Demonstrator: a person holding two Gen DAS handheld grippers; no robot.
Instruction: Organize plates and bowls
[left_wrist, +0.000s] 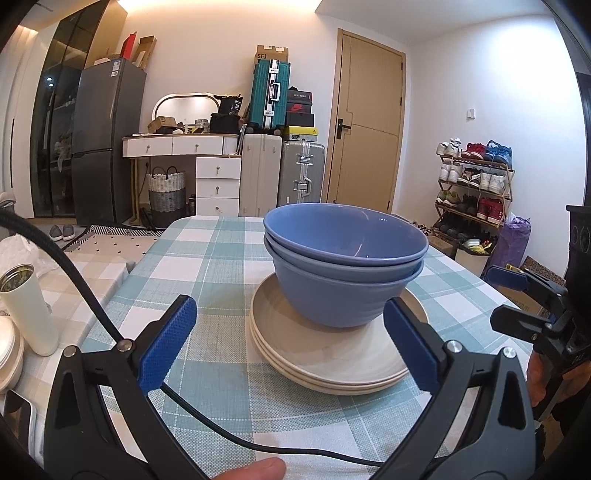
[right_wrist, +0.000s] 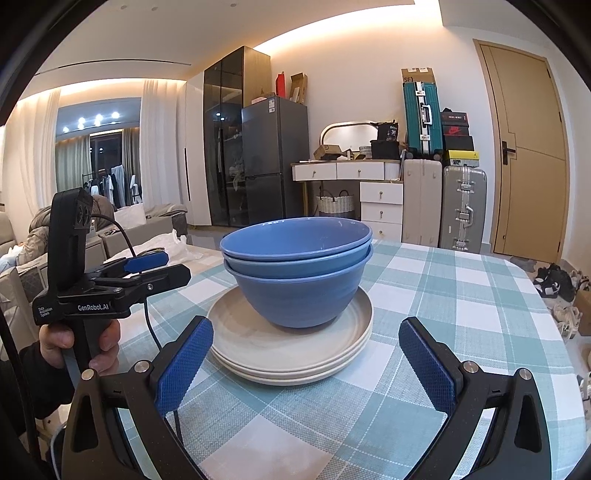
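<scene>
I hold both tongs, left tongs (left_wrist: 288, 339) and right tongs (right_wrist: 306, 354), spread empty before nested blue bowls (left_wrist: 343, 262) on stacked plates (left_wrist: 332, 365) mid-table (right_wrist: 461, 295); an off-centre nudge could topple the bowls.

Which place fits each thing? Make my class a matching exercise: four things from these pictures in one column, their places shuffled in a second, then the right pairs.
Things:
1. blue bowls
2. cream plates
3. white flask
4. teal suitcase

Places:
A. directly on the checked tablecloth
B. on top of other suitcases, by the door
C. nested, standing on the plates
D. at the table's left edge, lid off

Pairs: 1-C, 2-A, 3-D, 4-B
</scene>
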